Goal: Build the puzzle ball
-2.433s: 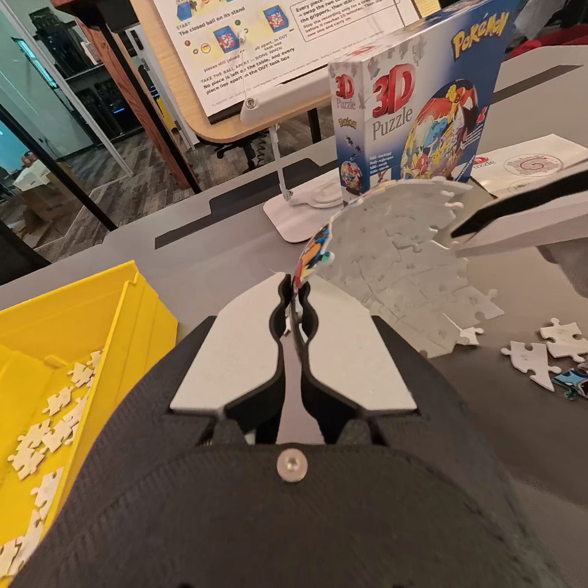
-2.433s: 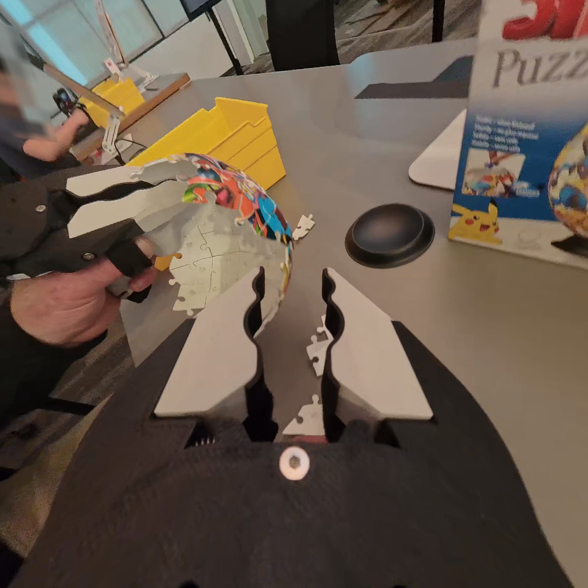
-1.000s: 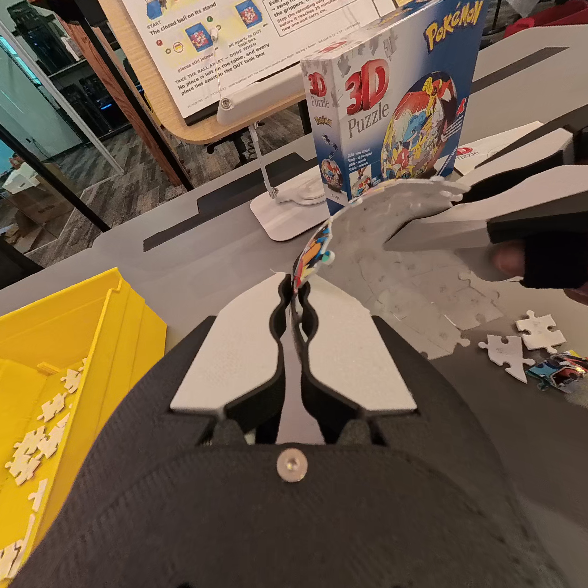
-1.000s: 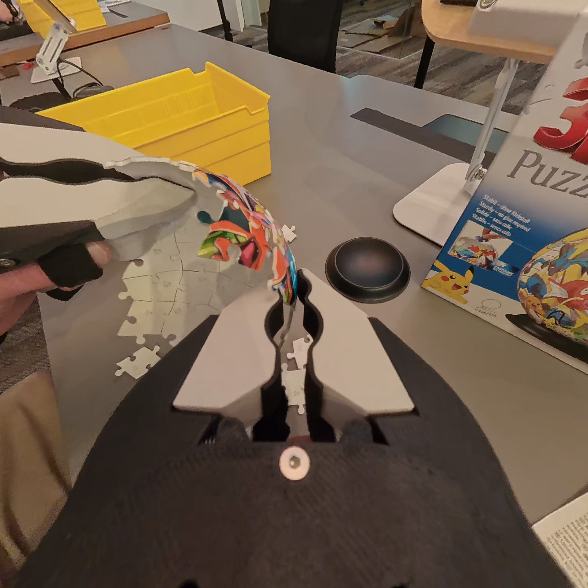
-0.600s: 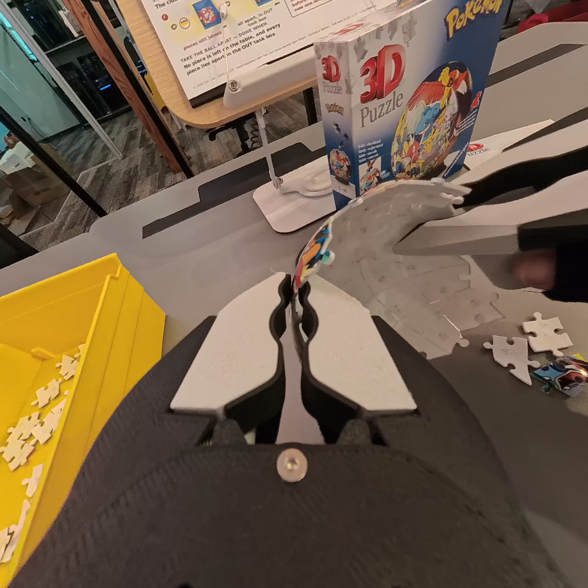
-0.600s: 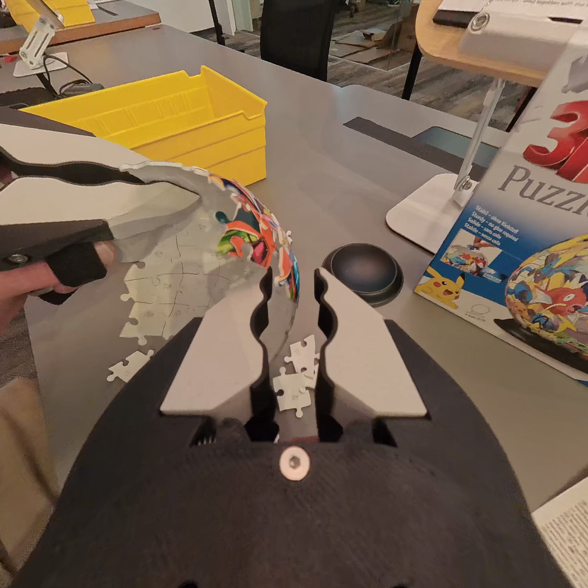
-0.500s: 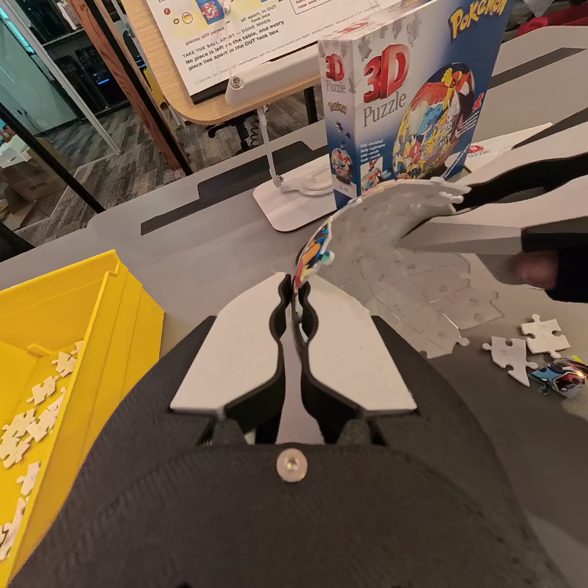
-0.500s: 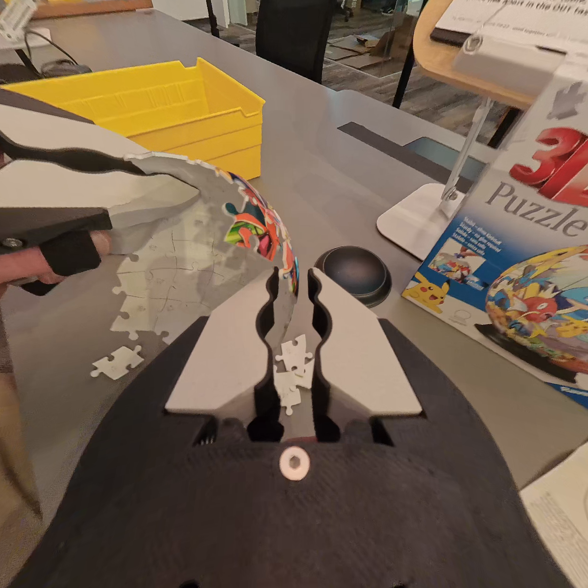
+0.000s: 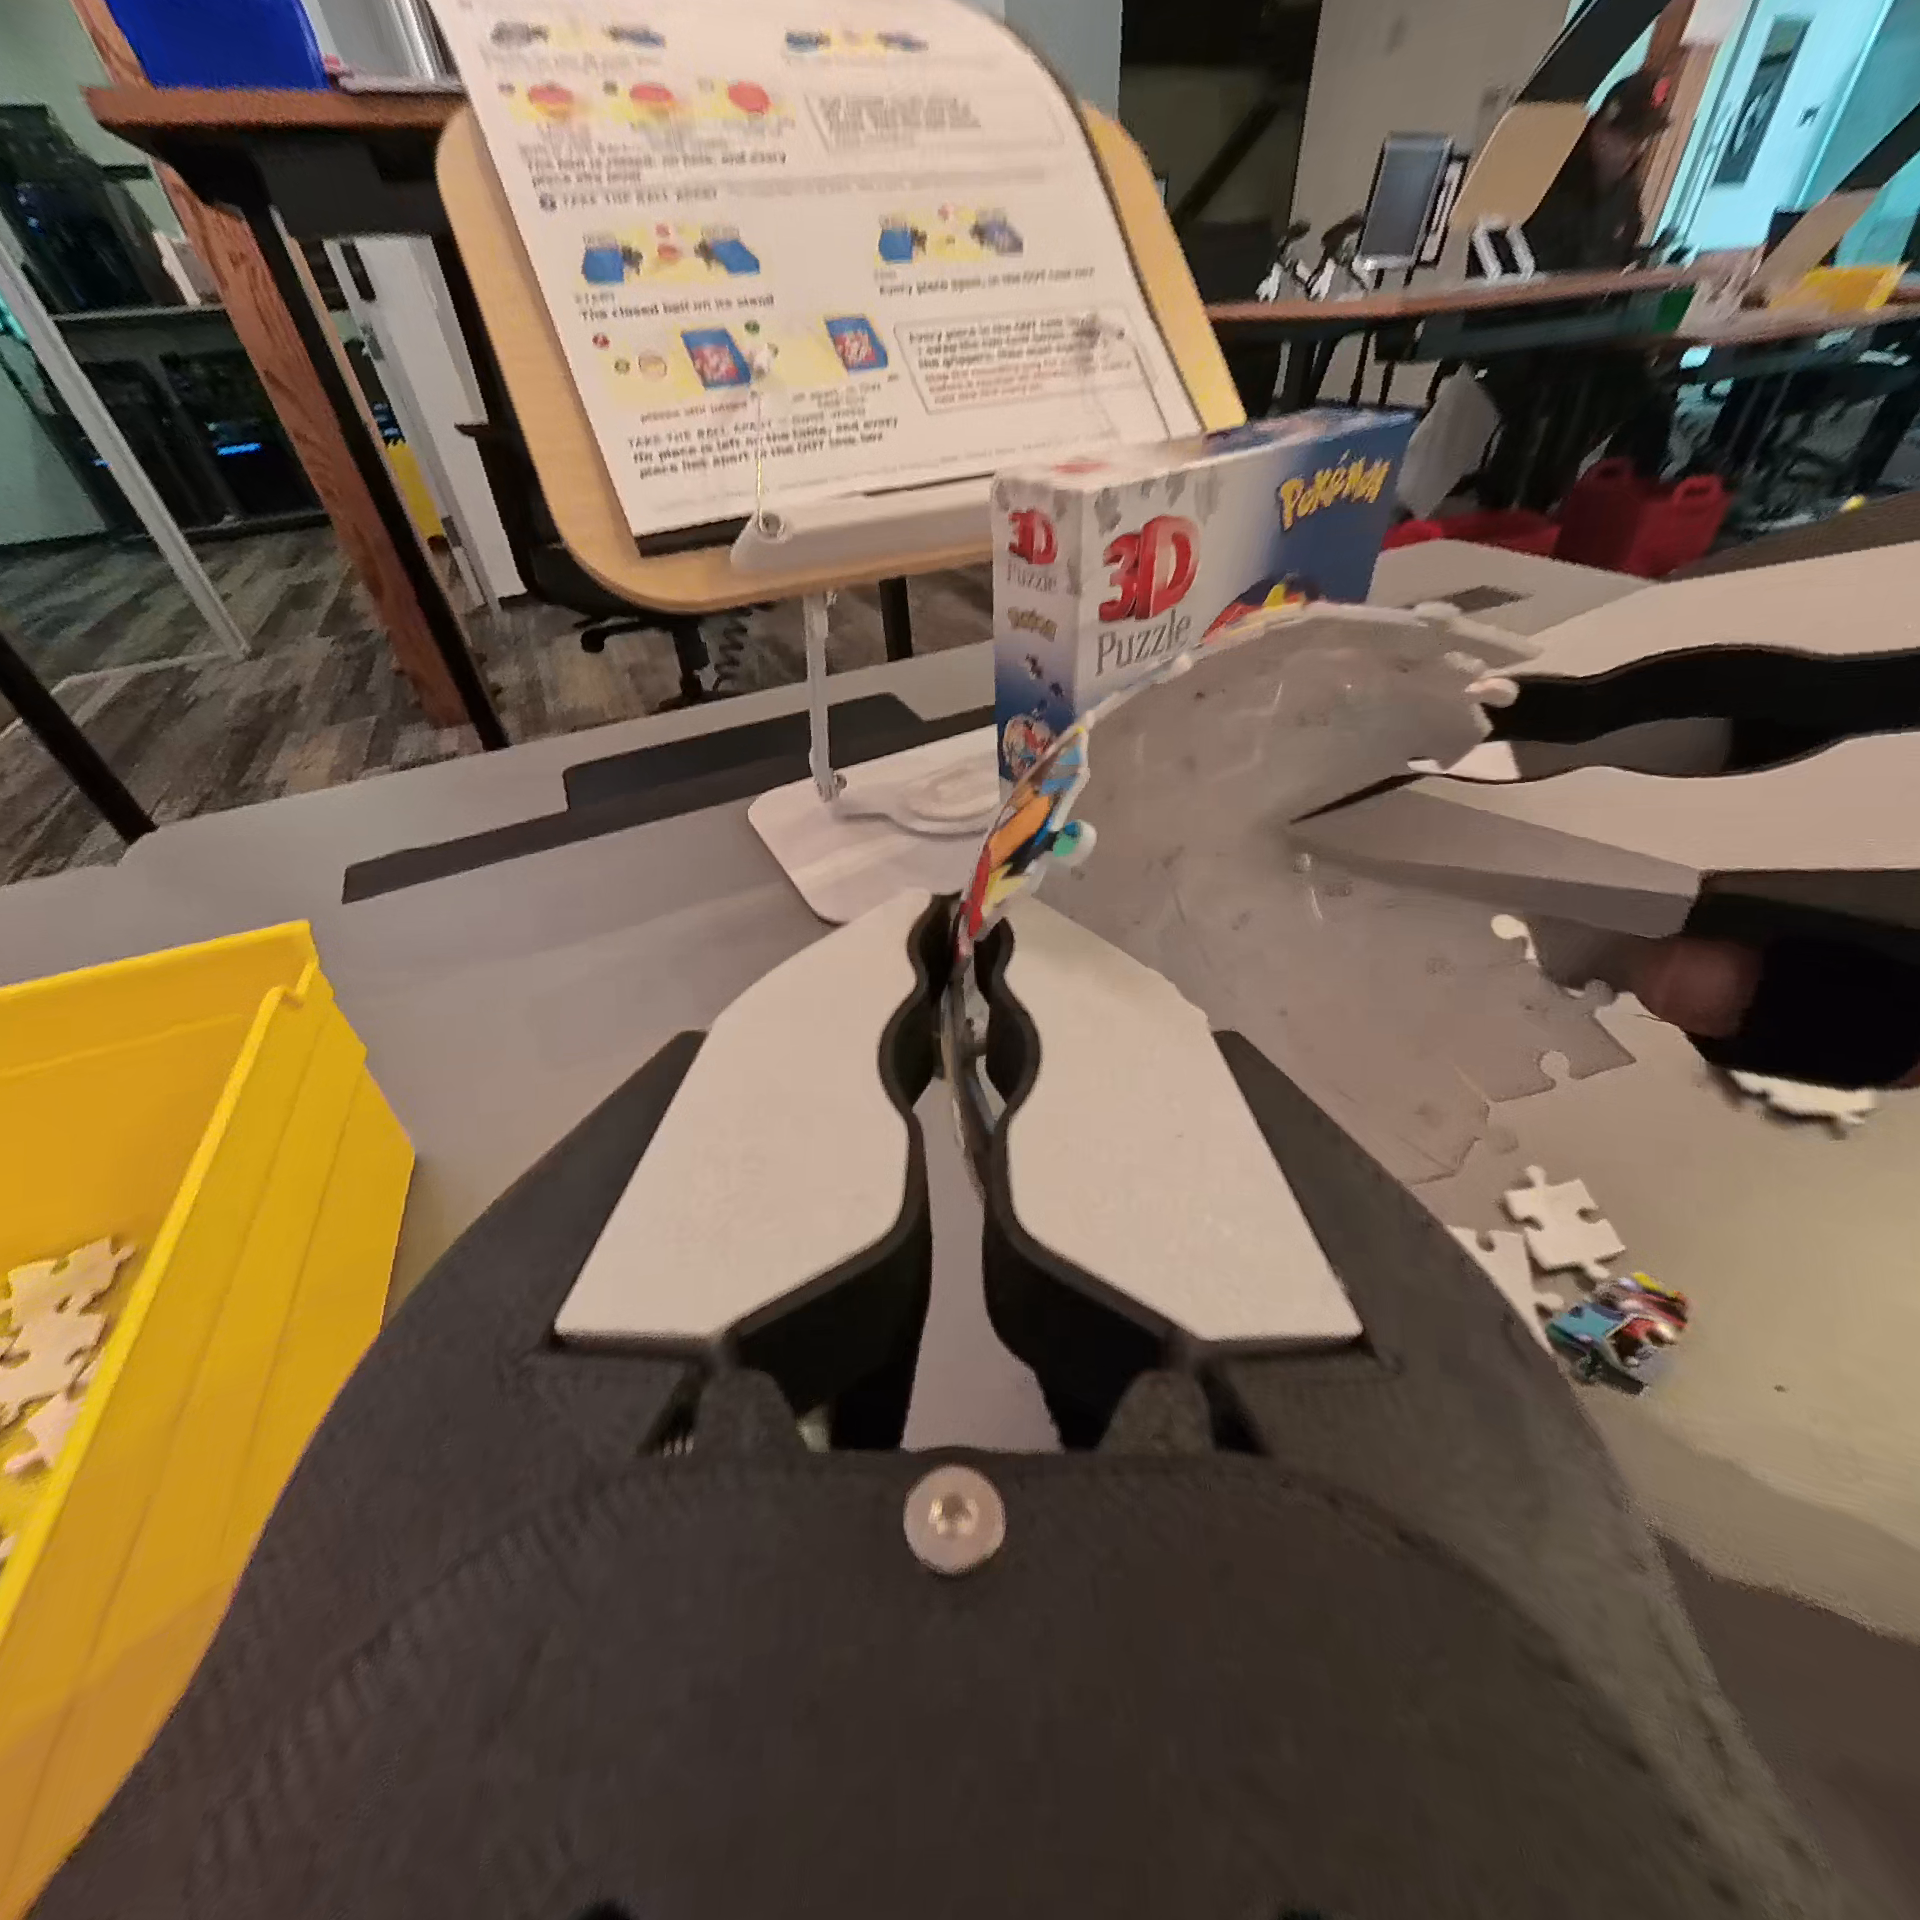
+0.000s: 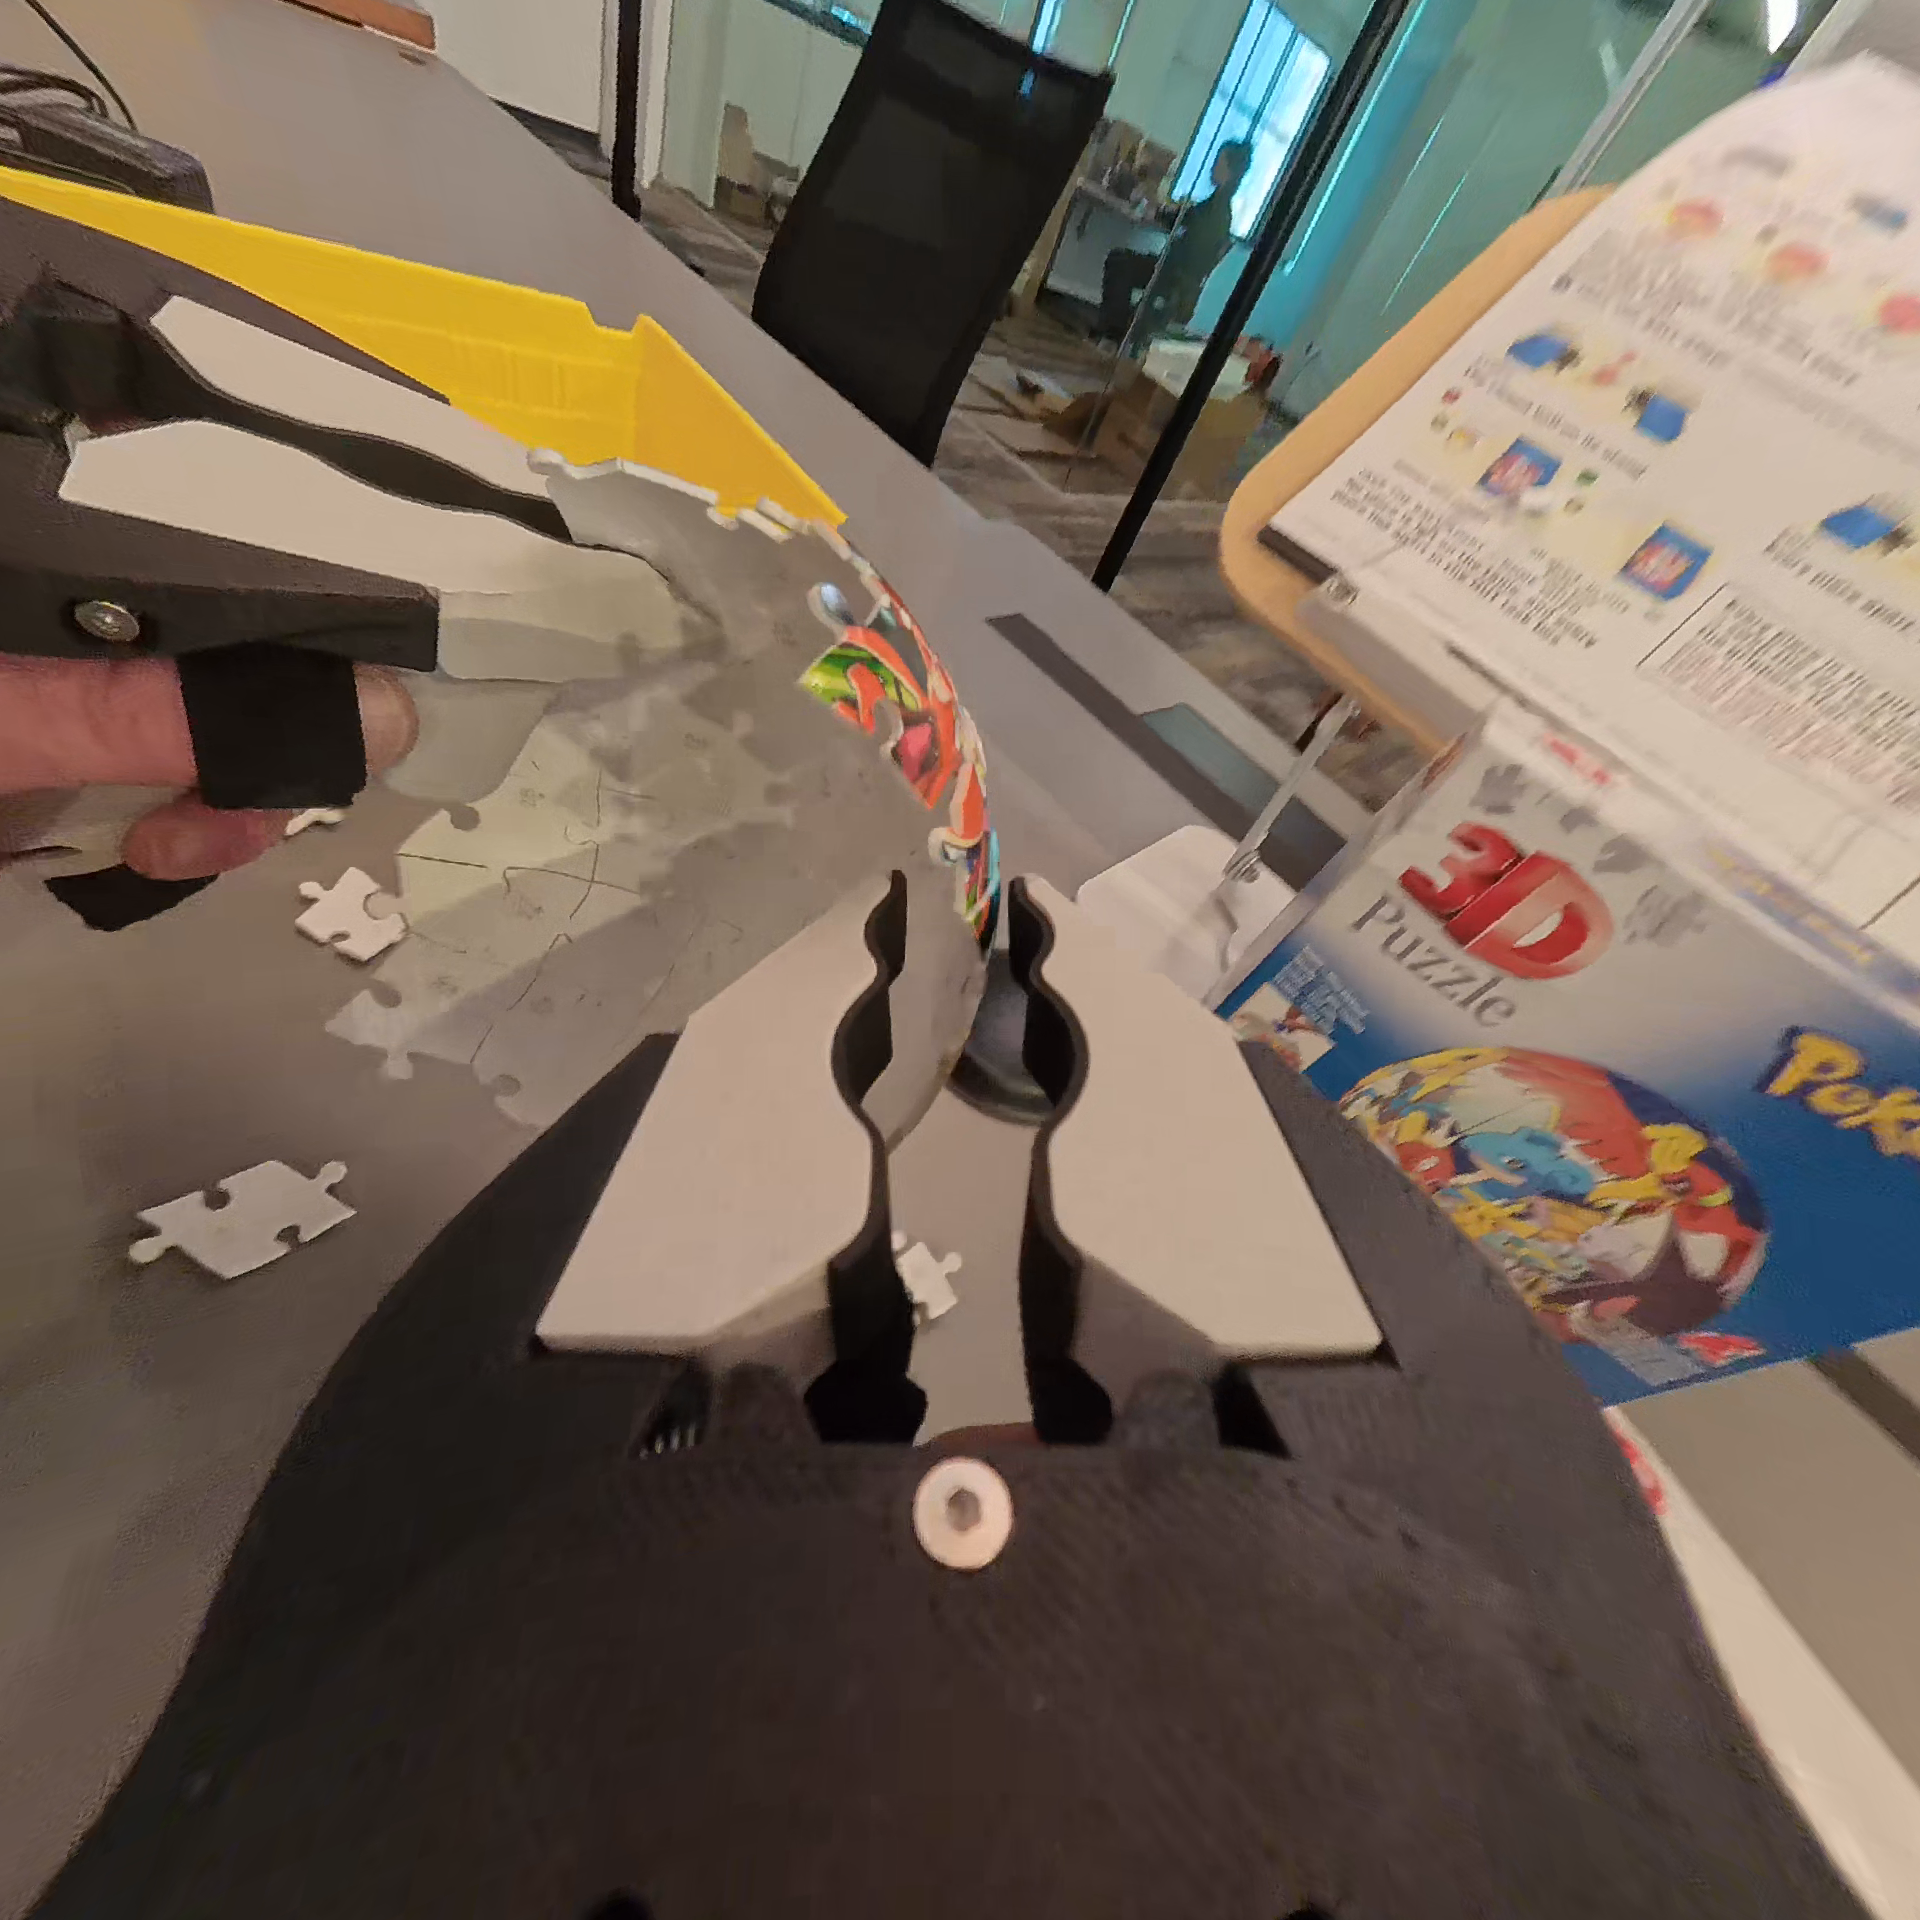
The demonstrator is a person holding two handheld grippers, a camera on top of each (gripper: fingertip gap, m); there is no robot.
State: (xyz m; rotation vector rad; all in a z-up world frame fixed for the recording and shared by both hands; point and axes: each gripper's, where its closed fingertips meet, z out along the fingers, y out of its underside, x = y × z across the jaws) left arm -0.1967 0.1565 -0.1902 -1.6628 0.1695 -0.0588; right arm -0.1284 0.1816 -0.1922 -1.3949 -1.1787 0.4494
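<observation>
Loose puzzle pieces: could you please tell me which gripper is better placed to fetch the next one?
Right. The right gripper is open, a loose piece nearby; the left gripper is shut on the half-built ball.

The way ahead is blocked by the puzzle box (image 9: 1195,582) and the sign stand (image 9: 831,810). The left is walled by the yellow bin (image 9: 208,1143). Bare table (image 9: 540,997) is left between them, while loose pieces (image 9: 1558,1231) are scattered near right.

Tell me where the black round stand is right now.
In the right wrist view, the black stand sits on the grey table, seen between the right gripper fingers, mostly hidden behind the half-built puzzle ball, left of the puzzle box.
</observation>
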